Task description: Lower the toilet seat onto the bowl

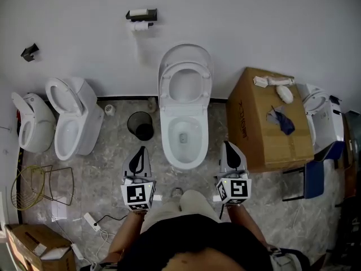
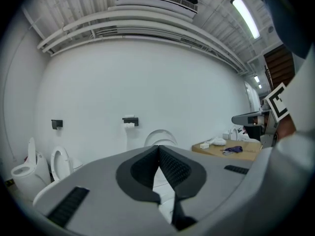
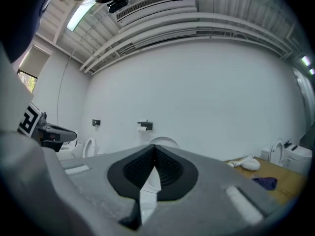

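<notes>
The room was a white-walled bay with a grey marbled floor (image 1: 113, 174), several toilets standing along the back wall (image 1: 254, 21). A large cardboard box (image 1: 248, 129) stood just right of centre frame. The target toilet (image 1: 167, 140) occupied the centre, its bowl open toward the bottom of the frame. The toilet seat (image 1: 186, 66) stood raised against the lid (image 1: 186, 49), both leaning on the wall at upper centre; the seat was not yet lowered. A dark waste bin (image 1: 141, 126) stood on the floor just left of the bowl.

The left tongs (image 1: 141, 151) and right tongs (image 1: 228, 147) were held at lower centre, one either side of the bowl's front end, well short of the seat. Both pairs of jaws were closed together with nothing between them, as each gripper view confirmed.

The step in hand appeared to be the approach. To do it well:

1. Advance one of the tongs over the bowl to the seat's upper edge.
2. Engage the seat ring only, leaving the lid upright.
3. Tip the ring forward, then support it through the descent so it settles on the bowl rim without slamming.
</notes>
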